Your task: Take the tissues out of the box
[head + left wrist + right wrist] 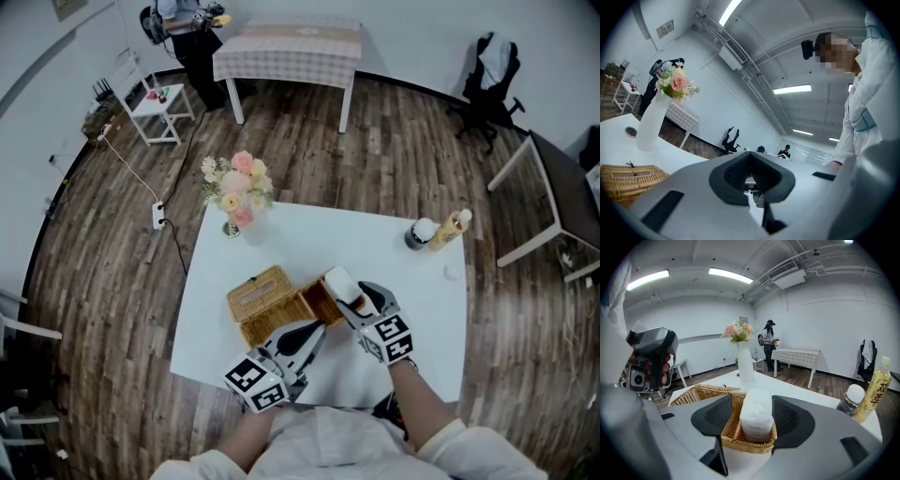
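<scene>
one white tissue pack (757,409) stands upright in the open half of the woven wicker box (736,440). our right gripper (752,418) flanks the pack, jaws released; our left gripper (752,180) is clenched, empty.

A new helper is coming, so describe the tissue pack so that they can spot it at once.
On the white table, nearer the person than the flower vase, lies an open wicker box. The tissue pack stands upright in its open half: the only soft white block amid brown weave.

White sleeves (441,441) lead to a grey left tool (314,335) and right tool (352,298) bearing black-and-white marker cubes (255,382).
</scene>
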Motion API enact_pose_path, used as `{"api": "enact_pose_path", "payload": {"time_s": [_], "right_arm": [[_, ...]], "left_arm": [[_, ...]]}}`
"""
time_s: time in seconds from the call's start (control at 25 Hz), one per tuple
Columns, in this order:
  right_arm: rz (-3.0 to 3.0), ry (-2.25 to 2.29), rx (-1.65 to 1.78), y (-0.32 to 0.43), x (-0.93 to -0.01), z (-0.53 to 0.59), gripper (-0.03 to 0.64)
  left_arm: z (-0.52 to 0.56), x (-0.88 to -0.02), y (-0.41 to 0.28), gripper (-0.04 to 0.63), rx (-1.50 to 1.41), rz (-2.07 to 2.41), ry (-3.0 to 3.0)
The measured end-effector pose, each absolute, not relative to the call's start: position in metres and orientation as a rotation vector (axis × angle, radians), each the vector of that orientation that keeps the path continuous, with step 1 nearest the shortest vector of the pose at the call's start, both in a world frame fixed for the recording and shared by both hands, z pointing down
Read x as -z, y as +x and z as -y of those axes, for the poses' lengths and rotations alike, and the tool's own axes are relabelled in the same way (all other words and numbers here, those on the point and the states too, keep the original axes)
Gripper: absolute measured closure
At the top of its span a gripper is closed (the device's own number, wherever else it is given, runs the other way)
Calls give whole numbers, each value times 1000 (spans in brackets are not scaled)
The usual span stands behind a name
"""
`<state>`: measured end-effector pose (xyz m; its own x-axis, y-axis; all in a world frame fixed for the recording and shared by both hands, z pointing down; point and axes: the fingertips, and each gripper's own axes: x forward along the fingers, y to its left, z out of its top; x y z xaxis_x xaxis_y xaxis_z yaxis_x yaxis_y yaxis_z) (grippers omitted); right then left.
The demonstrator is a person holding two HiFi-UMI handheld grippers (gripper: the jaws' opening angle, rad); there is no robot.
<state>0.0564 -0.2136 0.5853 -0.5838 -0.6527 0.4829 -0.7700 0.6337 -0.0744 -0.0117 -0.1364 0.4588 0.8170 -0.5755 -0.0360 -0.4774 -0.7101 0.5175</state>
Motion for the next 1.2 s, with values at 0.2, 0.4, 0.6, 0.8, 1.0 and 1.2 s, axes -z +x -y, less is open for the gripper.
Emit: {"api": "enact_pose_path", "payload": {"time_s": [0.2, 0.4, 0.6, 0.8, 1.0, 1.2], "right_arm": [[2429, 1123, -391, 54, -593, 220, 336], [2393, 1109, -401, 52, -604, 224, 325], [2350, 1111, -399, 51, -615, 230, 324], [2335, 1095, -415, 49, -625, 234, 323], [2324, 1079, -420, 45, -630, 236, 324], [2324, 1086, -407, 43, -630, 239, 324]], "left_arm": [[137, -461, -12, 594, 257, 775, 2500], [138, -461, -12, 594, 249, 772, 2505], [139, -462, -13, 594, 241, 775, 2505], [141, -464, -14, 594, 240, 778, 2502], [141, -466, -16, 594, 237, 787, 2495], [142, -467, -18, 594, 232, 790, 2490]]}}
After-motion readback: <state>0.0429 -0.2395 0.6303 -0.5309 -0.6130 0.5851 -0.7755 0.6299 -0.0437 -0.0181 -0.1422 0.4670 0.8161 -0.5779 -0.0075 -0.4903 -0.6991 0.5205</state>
